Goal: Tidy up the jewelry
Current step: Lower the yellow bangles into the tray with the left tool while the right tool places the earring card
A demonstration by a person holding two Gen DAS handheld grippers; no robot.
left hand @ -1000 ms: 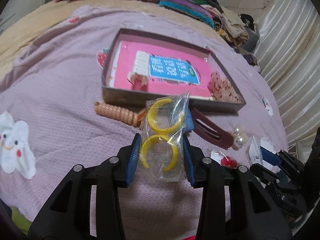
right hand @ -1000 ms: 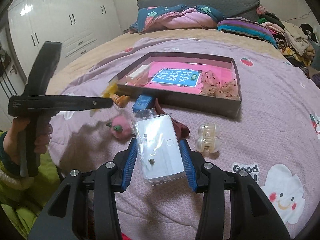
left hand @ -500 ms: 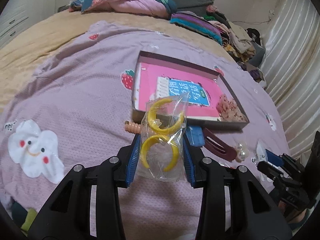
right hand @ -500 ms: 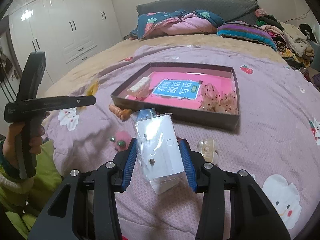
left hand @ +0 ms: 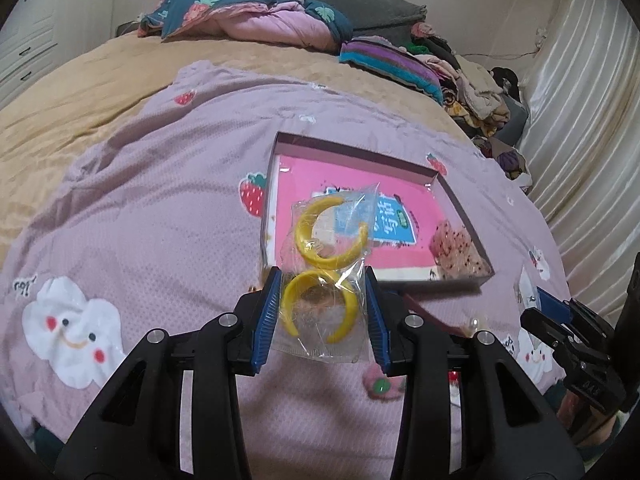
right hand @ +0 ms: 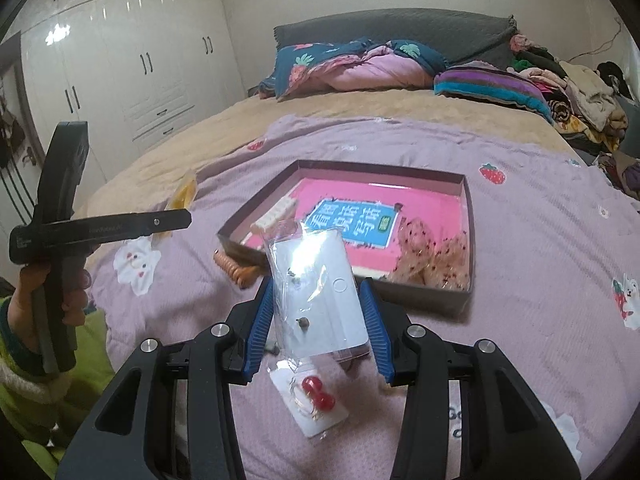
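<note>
My left gripper [left hand: 322, 312] is shut on a clear bag of yellow hoop earrings [left hand: 328, 268] and holds it raised above the bed, short of the shallow brown box [left hand: 280, 148]. My right gripper [right hand: 318, 320] is shut on a clear bag with a white earring card [right hand: 316, 292], also raised, in front of the same box [right hand: 466, 216]. The box has a pink printed liner, a white comb-like clip [right hand: 276, 214] and pink speckled scrunchies [right hand: 432, 256] inside.
On the purple blanket [right hand: 540, 248] lie a card with red cherry earrings [right hand: 316, 400], an orange spiral hair tie [right hand: 236, 270], a pink pompom clip [left hand: 380, 384] and a dark red clip [left hand: 424, 312]. The left gripper shows in the right wrist view [right hand: 176, 222]. Bedding and clothes are piled at the back.
Both grippers have risen and tilted up with their bags. The items on the blanket now sit lower in view, and the cherry earring card shows under the right gripper.
</note>
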